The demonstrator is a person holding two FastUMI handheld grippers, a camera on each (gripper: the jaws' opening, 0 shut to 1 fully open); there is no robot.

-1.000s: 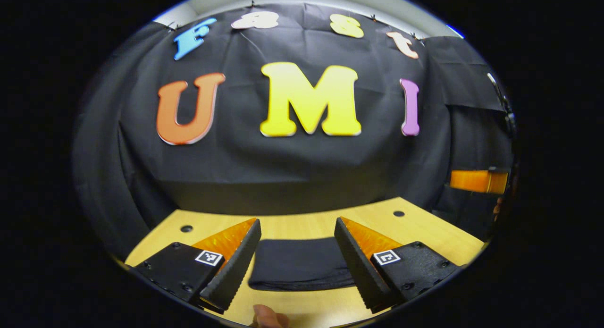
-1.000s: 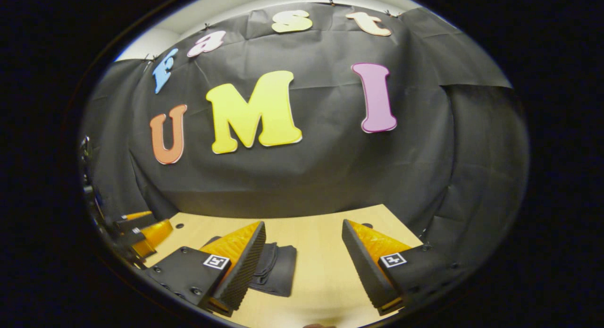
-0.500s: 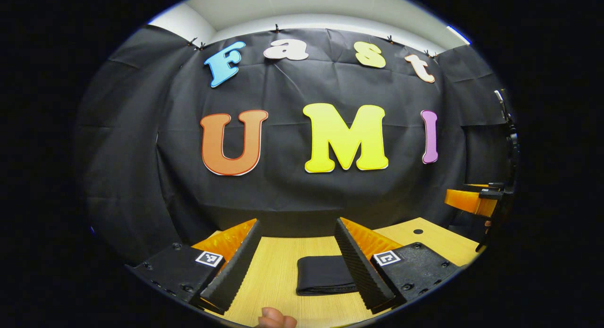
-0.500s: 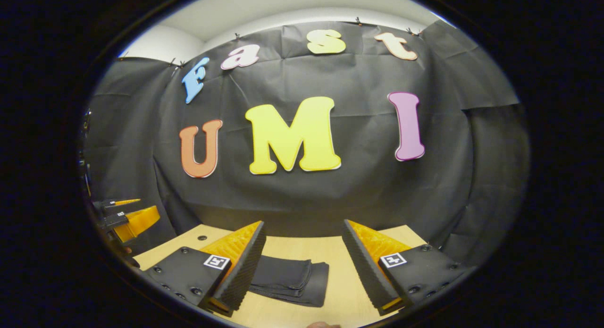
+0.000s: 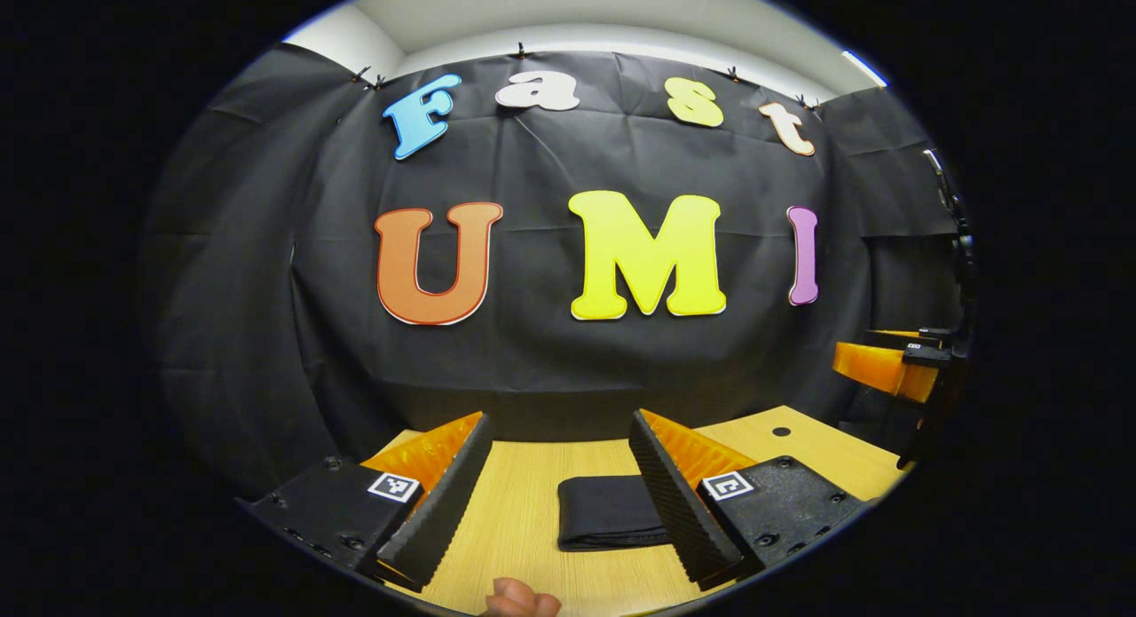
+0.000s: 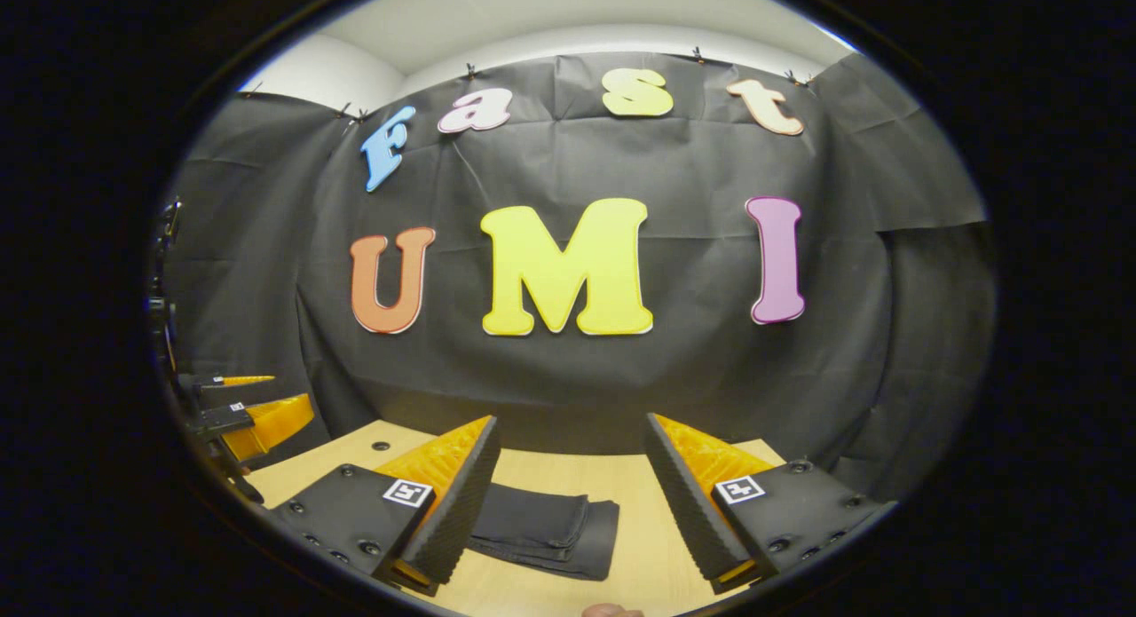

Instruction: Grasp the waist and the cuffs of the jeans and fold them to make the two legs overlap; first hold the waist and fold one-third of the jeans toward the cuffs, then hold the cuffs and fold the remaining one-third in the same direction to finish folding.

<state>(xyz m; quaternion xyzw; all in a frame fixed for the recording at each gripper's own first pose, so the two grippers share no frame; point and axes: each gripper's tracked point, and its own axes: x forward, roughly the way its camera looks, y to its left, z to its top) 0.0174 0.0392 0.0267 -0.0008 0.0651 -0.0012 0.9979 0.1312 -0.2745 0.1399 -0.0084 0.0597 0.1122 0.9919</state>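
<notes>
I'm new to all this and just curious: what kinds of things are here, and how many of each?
Dark folded jeans: 1
Pale wooden table: 1
Two-finger grippers: 2, the left gripper and the right gripper, both open
Total: 4

**No words or numbers to read — only coded tags**

In the left gripper view, a small square black-and-white coded tag (image 5: 393, 486) sits at about 7 o'clock and a second square coded tag (image 5: 727, 486) at about 5 o'clock, one on each finger mount of the left gripper (image 5: 559, 416). The right gripper (image 6: 572, 419) carries a like pair (image 6: 406, 493) at the same clock positions — block patterns, not letters.
</notes>
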